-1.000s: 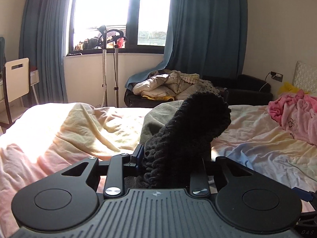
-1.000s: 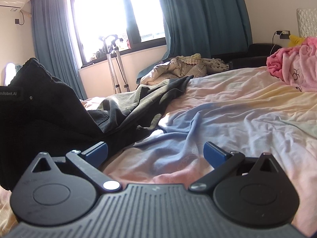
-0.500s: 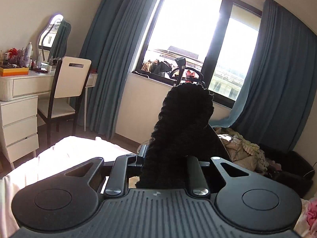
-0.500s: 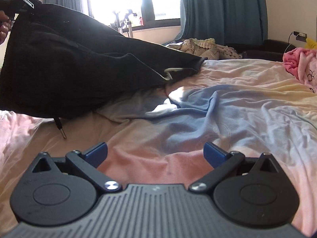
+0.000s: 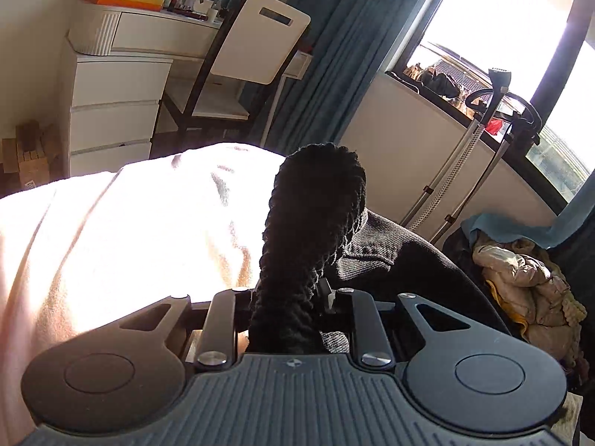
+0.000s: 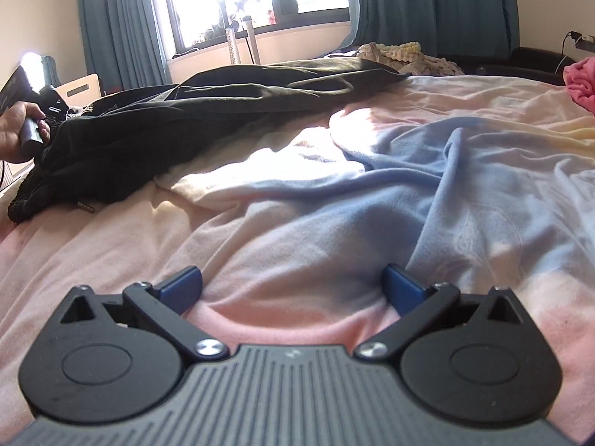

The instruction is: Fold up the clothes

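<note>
While the left hand-held gripper (image 5: 288, 297) stays clamped on the black garment's (image 6: 208, 111) ribbed edge, at ten o'clock across the bed (image 6: 297, 223), it may slip; the right hand-held gripper (image 6: 292, 286) gapes empty.

A black ribbed knit is seen on the garment (image 5: 312, 230), dark charcoal across its spread body (image 6: 208, 119). The bedsheet (image 6: 334, 223) is washed in pink, cream and pale blue. Teal is shown by the curtains (image 6: 119, 22), white by the drawers (image 5: 111, 111), and blue by the right gripper (image 6: 293, 286) pads (image 6: 399, 284).
</note>
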The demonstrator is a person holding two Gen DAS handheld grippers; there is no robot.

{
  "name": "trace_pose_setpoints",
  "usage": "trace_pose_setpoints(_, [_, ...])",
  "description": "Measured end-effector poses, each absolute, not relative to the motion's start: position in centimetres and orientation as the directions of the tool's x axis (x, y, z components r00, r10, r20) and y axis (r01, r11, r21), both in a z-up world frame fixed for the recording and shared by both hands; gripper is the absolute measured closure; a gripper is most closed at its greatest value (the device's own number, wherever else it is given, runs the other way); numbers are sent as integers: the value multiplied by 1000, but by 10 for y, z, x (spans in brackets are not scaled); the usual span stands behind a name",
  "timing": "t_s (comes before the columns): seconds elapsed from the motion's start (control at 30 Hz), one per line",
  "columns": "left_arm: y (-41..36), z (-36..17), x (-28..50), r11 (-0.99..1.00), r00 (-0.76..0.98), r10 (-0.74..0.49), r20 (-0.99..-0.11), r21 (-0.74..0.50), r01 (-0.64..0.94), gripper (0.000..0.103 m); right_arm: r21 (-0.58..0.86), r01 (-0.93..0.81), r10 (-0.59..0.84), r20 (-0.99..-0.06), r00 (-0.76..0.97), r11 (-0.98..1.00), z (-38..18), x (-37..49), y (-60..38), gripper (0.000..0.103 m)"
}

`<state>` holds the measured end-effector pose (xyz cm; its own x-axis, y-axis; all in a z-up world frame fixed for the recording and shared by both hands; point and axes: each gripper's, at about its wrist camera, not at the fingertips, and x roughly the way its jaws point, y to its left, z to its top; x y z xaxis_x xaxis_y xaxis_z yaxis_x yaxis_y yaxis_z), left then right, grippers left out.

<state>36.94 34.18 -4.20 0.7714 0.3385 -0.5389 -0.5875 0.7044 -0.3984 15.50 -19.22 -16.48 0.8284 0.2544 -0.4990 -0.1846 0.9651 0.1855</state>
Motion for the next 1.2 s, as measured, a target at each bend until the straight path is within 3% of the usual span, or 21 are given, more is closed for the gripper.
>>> trace_pose_setpoints(0.07, [345, -32, 365, 719, 770, 281, -572, -406, -564, 63, 186, -184, 254, -502, 827, 965, -164, 155, -192, 0])
trace_pose_setpoints(0.1, [345, -27, 361, 722, 771, 234, -592, -426, -546, 48, 186, -183, 254, -503, 826, 965, -164, 155, -192, 0])
trace_pose_setpoints(0.13, [346, -22, 356, 723, 770, 187, -610, -445, -528, 41, 186, -182, 253, -505, 825, 966, -163, 154, -192, 0])
trace_pose_setpoints(0.2, [339, -7, 342, 738, 759, 109, -642, -460, -494, 38, 187, -179, 251, -509, 824, 966, -161, 153, -193, 0])
trace_pose_setpoints(0.33, [310, 42, 284, 805, 791, 128, -598, -403, -435, 20, 181, -167, 239, -522, 819, 969, -155, 146, -193, 0])
trace_pose_setpoints(0.53, [263, 57, 174, 743, 843, 9, -538, -560, -366, 16, 181, -195, 263, -524, 810, 964, -147, 127, -193, 0])
trace_pose_setpoints(0.67, [226, 11, 119, 617, 829, -130, -545, -699, -363, 15, 172, -201, 263, -551, 792, 964, -143, 115, -193, 0])
trace_pose_setpoints(0.73, [212, -15, 107, 575, 804, -134, -580, -706, -413, 15, 166, -194, 255, -566, 784, 967, -142, 108, -194, 0])
trace_pose_setpoints(0.93, [215, -88, 121, 385, 801, -162, -577, -784, -487, 20, 225, -186, 283, -552, 784, 956, -138, 93, -204, 0])
trace_pose_setpoints(1.2, [219, -114, 142, 418, 857, -123, -501, -809, -413, 22, 196, -168, 253, -587, 769, 966, -149, 103, -195, 0])
